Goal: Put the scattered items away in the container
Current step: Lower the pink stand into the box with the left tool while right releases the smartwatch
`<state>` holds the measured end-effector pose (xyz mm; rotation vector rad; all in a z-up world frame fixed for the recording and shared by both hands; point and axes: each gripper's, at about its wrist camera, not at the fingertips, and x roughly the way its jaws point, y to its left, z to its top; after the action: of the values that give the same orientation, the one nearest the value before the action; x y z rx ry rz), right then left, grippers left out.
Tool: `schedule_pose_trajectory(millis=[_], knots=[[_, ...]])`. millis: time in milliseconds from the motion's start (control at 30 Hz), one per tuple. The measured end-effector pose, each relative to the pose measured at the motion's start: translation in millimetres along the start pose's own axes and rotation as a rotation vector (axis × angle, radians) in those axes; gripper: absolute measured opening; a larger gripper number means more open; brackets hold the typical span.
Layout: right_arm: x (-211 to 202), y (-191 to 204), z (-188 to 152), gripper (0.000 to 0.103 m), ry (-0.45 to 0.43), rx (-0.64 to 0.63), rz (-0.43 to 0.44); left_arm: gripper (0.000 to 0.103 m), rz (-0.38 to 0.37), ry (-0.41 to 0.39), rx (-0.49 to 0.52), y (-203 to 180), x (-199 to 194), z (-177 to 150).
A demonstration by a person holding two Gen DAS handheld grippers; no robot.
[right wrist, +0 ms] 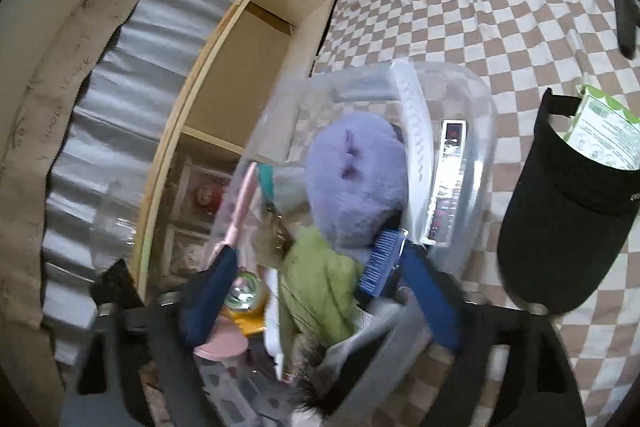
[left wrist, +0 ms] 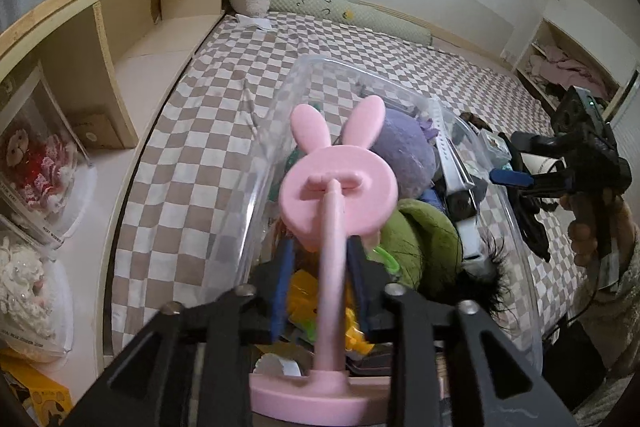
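Bed (left wrist: 208, 131) with a checkered cover fills the room between wooden shelves (left wrist: 120, 39). Clear container (left wrist: 272, 131) sits near its middle, full of soft toys. Black cap (right wrist: 560, 227) lies just beside the container. Left gripper (left wrist: 320, 267) stands loose around the pink rabbit stand (left wrist: 338, 183). Right gripper (right wrist: 320, 279) stands wide and empty.

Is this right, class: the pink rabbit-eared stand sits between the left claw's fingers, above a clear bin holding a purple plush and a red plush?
Not quite. In the left wrist view, the plush beside the purple plush is green, not red. The pink rabbit-eared stand, left claw and clear bin are as stated.
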<state>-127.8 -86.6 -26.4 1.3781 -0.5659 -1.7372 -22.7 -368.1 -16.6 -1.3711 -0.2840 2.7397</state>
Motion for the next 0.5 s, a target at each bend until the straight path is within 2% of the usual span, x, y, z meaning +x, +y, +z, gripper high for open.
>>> schedule_pose_trajectory(millis=[167, 300, 500], knots=[[-10.2, 9.2, -0.6, 0.089, -0.008, -0.068, -0.028, 0.035, -0.034, -0.013, -0.042, 6.7, -6.1, -3.7], [-10.0, 3.6, -1.4, 0.089, 0.016, -0.035, 0.001, 0.046, -0.054, -0.012, -0.037, 4.3, -13.0, -7.8], [-5.3, 6.0, -11.0, 0.09, 0.05, -0.029, 0.021, 0.047, -0.005, 0.01, -0.019, -1.2, -19.6, -11.2]])
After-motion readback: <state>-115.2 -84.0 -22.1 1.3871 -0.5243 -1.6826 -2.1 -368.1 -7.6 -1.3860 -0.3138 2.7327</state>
